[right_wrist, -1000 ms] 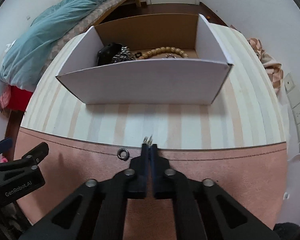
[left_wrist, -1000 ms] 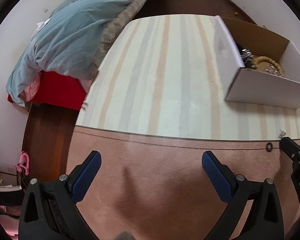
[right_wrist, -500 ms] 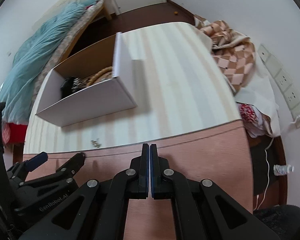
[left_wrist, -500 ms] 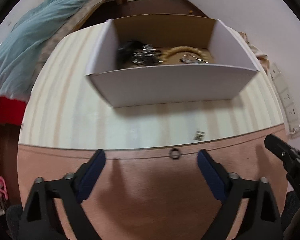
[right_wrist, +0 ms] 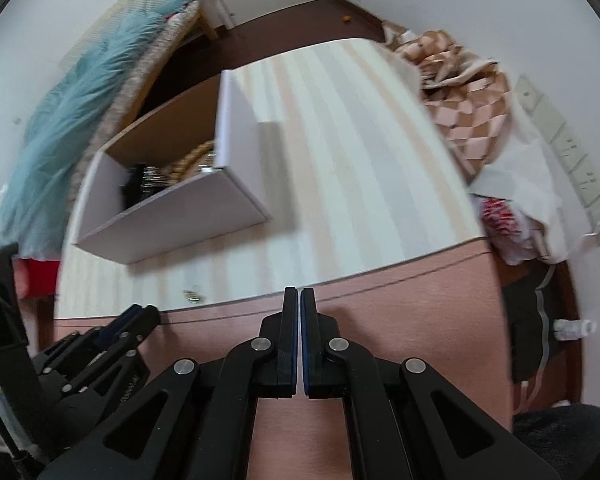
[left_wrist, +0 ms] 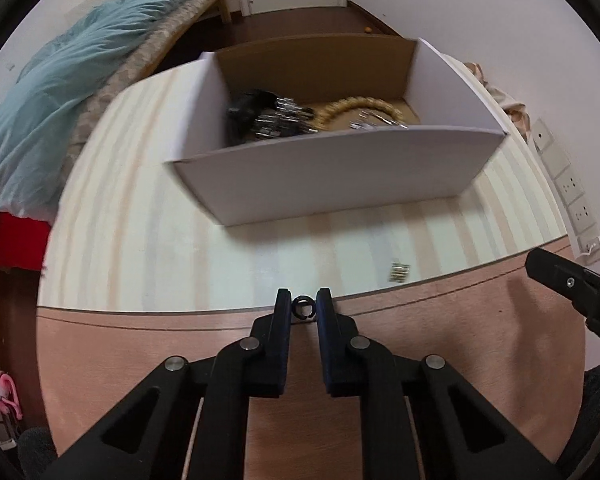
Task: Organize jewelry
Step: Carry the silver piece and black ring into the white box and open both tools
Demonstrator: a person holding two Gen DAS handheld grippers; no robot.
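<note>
The left tongs (left_wrist: 304, 304) point steeply down at the tabletop (left_wrist: 148, 216), and their jaws are closing around a small dark ring (left_wrist: 303, 307). The ring lies between the two blue-lined fingers (left_wrist: 283, 308), right where the striped cloth meets the pink band along the near edge; whether the pads already press on it cannot be told. At about 2 o'clock from the ring, a small metallic piece of jewelry (left_wrist: 399, 271) lies loose on the stripes. At 12 o'clock stands an open white box (left_wrist: 332, 176) holding a beaded bracelet (left_wrist: 356, 106), a black item and shiny metal pieces. The right tongs (right_wrist: 300, 294) are squeezed together with nothing between them, hovering over the pink band, well to the right of the box (right_wrist: 172, 220). A blue quilt (left_wrist: 60, 92) lies on the bed at 10 o'clock.
</note>
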